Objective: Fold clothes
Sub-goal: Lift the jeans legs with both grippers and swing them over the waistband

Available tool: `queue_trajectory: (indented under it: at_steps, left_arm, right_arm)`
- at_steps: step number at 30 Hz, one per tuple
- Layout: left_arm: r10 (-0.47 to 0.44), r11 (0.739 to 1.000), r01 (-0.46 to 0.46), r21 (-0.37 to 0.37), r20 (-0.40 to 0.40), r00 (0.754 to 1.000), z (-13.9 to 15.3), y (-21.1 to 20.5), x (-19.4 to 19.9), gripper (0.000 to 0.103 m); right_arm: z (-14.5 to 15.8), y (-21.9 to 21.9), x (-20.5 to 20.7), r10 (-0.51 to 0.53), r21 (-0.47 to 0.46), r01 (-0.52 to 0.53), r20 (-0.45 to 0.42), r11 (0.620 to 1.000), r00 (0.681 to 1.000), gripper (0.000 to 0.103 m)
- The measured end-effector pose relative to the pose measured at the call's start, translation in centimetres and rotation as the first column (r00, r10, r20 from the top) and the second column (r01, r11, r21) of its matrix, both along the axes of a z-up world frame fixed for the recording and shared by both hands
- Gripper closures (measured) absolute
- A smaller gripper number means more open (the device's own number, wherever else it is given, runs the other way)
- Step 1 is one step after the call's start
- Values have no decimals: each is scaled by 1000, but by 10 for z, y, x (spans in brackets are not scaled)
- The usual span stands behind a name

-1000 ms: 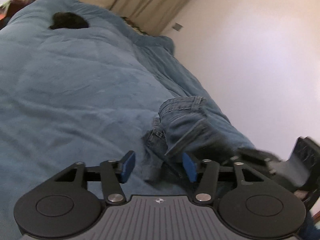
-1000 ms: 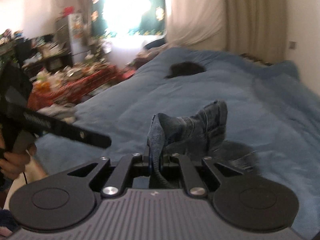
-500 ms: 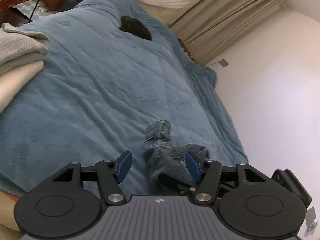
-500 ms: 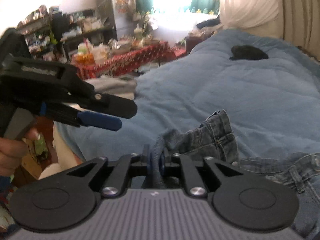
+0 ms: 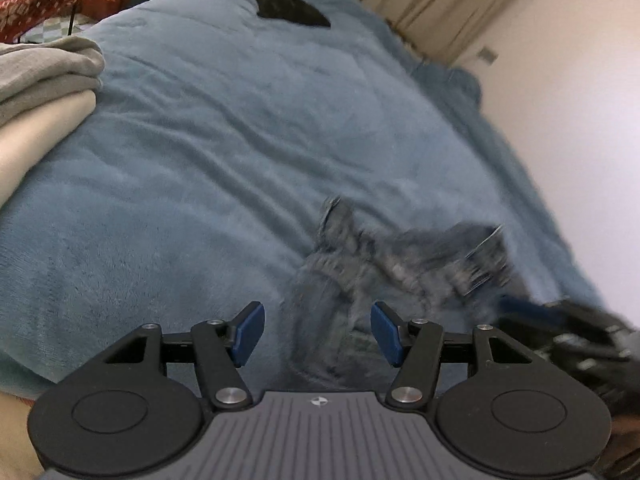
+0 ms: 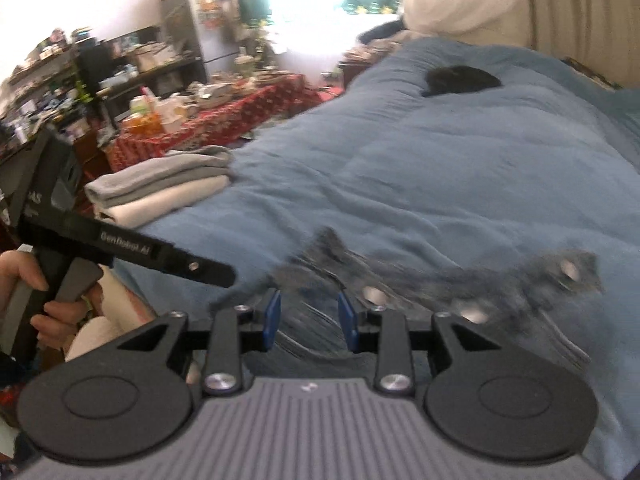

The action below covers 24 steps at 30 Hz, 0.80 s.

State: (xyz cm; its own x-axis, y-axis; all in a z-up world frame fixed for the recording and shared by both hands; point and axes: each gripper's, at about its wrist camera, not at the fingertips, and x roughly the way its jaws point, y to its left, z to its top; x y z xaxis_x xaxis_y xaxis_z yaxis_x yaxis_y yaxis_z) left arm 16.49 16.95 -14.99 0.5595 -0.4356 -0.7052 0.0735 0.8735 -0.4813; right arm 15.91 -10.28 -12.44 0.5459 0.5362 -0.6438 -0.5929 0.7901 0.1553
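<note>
A pair of blue jeans (image 5: 384,276) lies crumpled and motion-blurred on the blue blanket (image 5: 224,152), just ahead of both grippers. My left gripper (image 5: 318,334) is open and empty, its blue pads either side of the near denim. My right gripper (image 6: 308,322) is open with the jeans (image 6: 440,284) just beyond its pads; its waistband rivets show. The right gripper appears blurred at the right edge of the left wrist view (image 5: 568,332). The left gripper's body (image 6: 120,248) shows at left in the right wrist view.
Folded grey and cream clothes (image 6: 160,188) are stacked at the bed's left edge, also in the left wrist view (image 5: 44,84). A black item (image 5: 292,8) lies far up the bed. A wall is on the right; a cluttered red-clothed table (image 6: 224,112) stands beyond the bed.
My right gripper was shut on the jeans and has opened, dropping them onto the blanket. The jeans are spreading out, blurred. My left gripper stays open and has shifted slightly.
</note>
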Motion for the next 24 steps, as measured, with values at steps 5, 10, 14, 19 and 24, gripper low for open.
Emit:
queue_trajectory:
  at_steps: [5,10,14,19,24]
  left_arm:
    - [-46,997,49,61,-43,998,-18,-17,9,46]
    - [-95,988,96,122,-17,995,-13,-49,13,49]
    - [-115,953,90,288,68,991,-3,-72,6,83]
    - [-69,944,-13,330,236,969,32,-59,-9,86]
    - [104,894,-237,380,339,935,57,-1,-10,88]
  right_arm:
    - [-5,-56,0,-80,-31,80,1,996,997,66]
    - [-5,-102,1,-163,-19,162,-23,987,986,65]
    - [-4,-122,0,-197,-21,197,-11,980,980,65]
    - [5,-140,-10,-231,-22,231,18,973,973,65]
    - [14,-151,-9,-255,-23,256,41,966,966,65]
